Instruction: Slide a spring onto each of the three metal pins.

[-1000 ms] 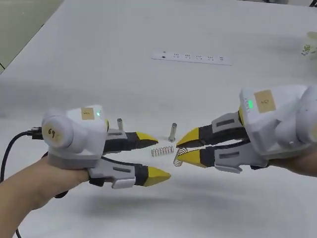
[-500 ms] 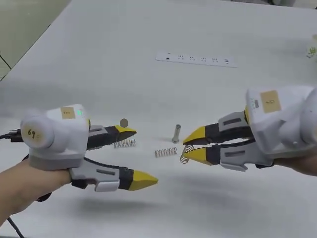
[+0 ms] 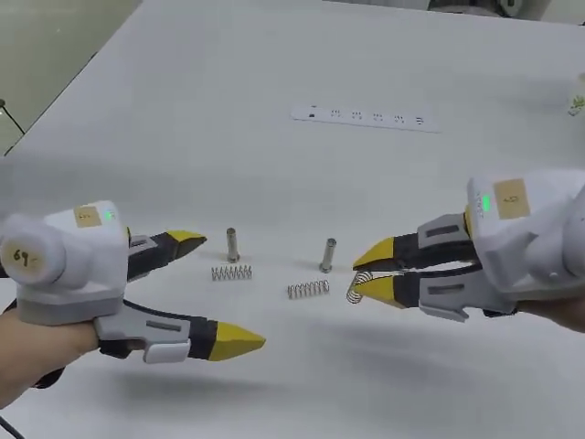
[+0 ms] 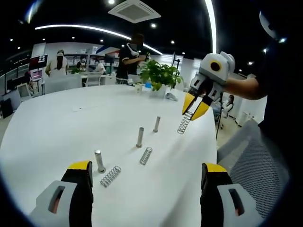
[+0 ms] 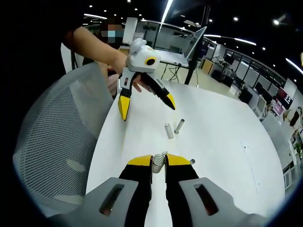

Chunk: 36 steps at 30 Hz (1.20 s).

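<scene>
Two upright metal pins (image 3: 232,244) (image 3: 328,254) stand on the white table (image 3: 274,155). A loose spring (image 3: 231,273) lies by the left pin and another spring (image 3: 308,289) lies by the right one. My right gripper (image 3: 368,273) is shut on a third spring (image 3: 356,286), just right of the right pin and above the table. The left gripper view holds three pins (image 4: 99,161) (image 4: 140,137) (image 4: 156,124) and the held spring (image 4: 183,124). My left gripper (image 3: 215,289) is open and holds nothing, left of the pins.
A white power strip (image 3: 361,117) lies farther back on the table. A mesh office chair (image 5: 57,156) stands at the table's near edge in the right gripper view. People and a potted plant (image 4: 161,75) are beyond the far side.
My left gripper has drawn back to the left, away from the pins, uncovering the left pin and a spring. The right gripper still holds its spring, hardly moved.
</scene>
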Available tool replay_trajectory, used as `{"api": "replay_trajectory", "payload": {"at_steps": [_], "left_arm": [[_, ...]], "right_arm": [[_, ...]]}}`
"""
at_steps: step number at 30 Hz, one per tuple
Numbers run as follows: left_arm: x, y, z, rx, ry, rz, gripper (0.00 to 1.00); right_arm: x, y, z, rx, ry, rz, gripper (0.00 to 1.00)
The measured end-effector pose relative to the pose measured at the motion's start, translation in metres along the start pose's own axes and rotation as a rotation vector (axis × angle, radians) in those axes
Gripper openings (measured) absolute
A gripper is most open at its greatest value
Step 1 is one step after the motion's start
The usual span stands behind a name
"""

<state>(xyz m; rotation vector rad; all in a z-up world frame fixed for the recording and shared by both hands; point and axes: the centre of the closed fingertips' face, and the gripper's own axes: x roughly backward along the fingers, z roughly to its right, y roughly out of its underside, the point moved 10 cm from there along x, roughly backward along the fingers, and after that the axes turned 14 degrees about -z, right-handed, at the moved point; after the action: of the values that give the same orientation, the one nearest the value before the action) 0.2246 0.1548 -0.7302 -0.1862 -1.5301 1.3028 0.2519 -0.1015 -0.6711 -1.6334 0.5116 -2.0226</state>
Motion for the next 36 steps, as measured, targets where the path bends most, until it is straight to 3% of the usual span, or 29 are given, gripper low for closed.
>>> {"api": "replay_trajectory", "payload": {"at_steps": [3,8,18,23,36], "left_arm": [[0.001,0.000,-0.002,0.019,-0.013,0.009,0.98],[0.003,0.002,-0.005,0.030,-0.031,0.017,0.98],[0.008,0.006,-0.007,0.045,-0.050,0.024,0.98],[0.009,0.006,-0.008,0.049,-0.056,0.024,0.98],[0.011,0.006,-0.010,0.058,-0.072,0.032,0.98]], "right_arm": [[-0.001,0.002,0.000,0.003,-0.004,-0.016,0.07],[-0.001,0.009,0.005,-0.007,0.002,-0.032,0.07],[0.009,0.025,0.020,-0.144,-0.021,-0.074,0.07],[0.013,0.029,0.027,-0.160,-0.010,-0.089,0.07],[0.030,0.048,0.053,-0.209,0.087,-0.099,0.07]]}}
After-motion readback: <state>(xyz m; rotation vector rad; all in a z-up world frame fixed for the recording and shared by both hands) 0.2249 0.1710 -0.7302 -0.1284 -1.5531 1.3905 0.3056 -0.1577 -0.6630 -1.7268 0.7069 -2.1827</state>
